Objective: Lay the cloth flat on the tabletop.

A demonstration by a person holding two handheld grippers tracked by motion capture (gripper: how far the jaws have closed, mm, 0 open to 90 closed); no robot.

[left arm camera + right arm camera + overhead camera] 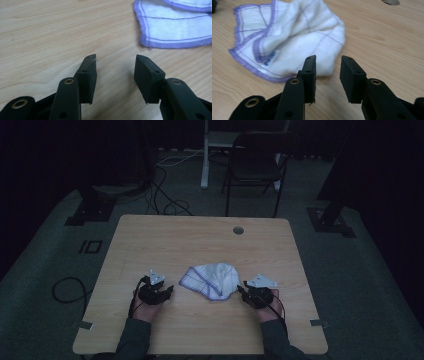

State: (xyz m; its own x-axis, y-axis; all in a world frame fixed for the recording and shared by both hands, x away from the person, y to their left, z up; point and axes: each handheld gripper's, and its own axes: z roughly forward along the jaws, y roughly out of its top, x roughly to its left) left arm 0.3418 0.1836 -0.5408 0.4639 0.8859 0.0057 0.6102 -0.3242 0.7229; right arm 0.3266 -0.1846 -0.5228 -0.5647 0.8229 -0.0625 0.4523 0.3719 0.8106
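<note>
A: Near us, our left gripper (115, 65) gapes over bare table (165, 240), gripping nothing. Our right gripper (328, 67)?

B: Partly open, empty too, jaws just short of the cloth (212, 279). It lies crumpled between them, slightly farther out.

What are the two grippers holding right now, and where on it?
Nothing. The left gripper and right gripper stand open over bare table, beside the cloth.
</note>
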